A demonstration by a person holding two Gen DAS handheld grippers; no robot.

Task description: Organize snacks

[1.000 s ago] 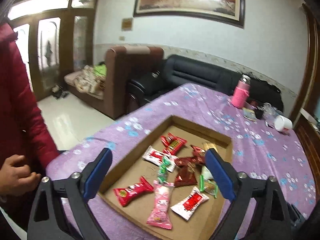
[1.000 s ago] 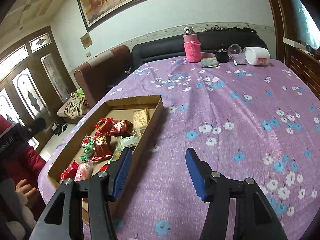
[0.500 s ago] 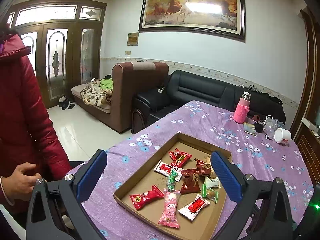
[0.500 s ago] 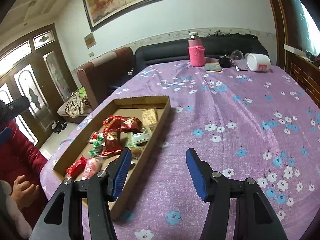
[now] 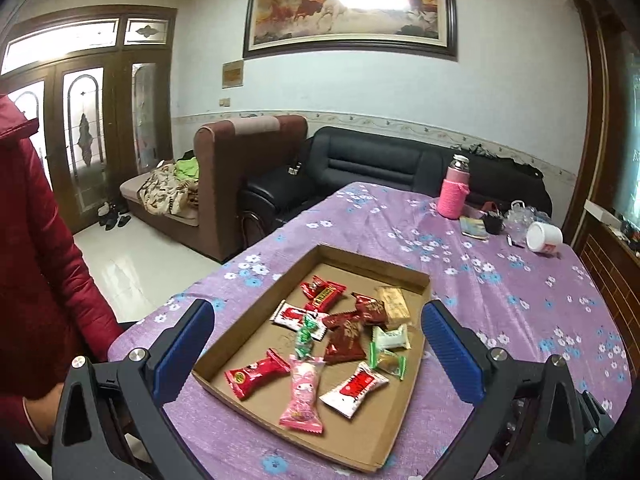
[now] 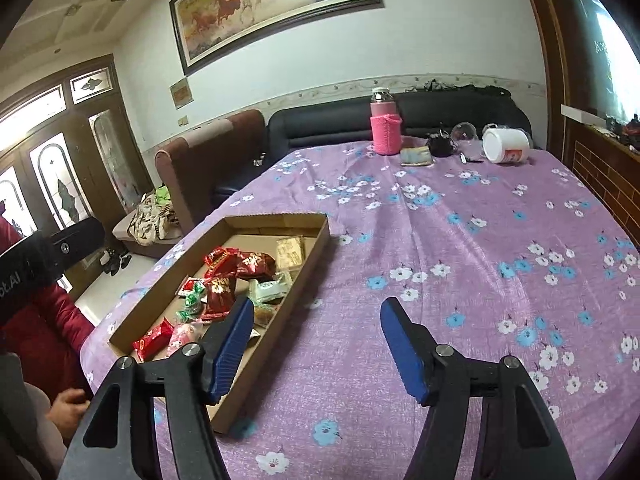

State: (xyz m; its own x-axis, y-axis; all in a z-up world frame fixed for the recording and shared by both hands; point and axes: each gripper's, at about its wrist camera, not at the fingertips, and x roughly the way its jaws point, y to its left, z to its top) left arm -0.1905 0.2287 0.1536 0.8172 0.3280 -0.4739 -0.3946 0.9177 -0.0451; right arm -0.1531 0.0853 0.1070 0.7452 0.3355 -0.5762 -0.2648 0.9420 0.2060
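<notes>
Left gripper (image 5: 316, 340) spread wide, empty; right gripper (image 6: 318, 344) opening, empty. Snacks (image 5: 344, 332) lie in the tray (image 5: 372, 268) ahead of the left gripper. Risk: crowded wrappers, double pick.

This is a home living room. A large framed painting of galloping horses (image 5: 352, 6) hangs on the far white wall above a patterned border strip. Below it stand a black leather sofa (image 5: 384, 164) and, to its left, a brown armchair (image 5: 240, 176) with a crumpled blanket (image 5: 164, 190) on the seat. At far left are wooden doors with arched glass panes (image 5: 84, 136), shoes (image 5: 114, 218) lying by them on the glossy tiled floor. Nearer is a table under a purple flowered cloth (image 6: 460, 248), a pink-sleeved flask (image 6: 385, 124) at its far end.
</notes>
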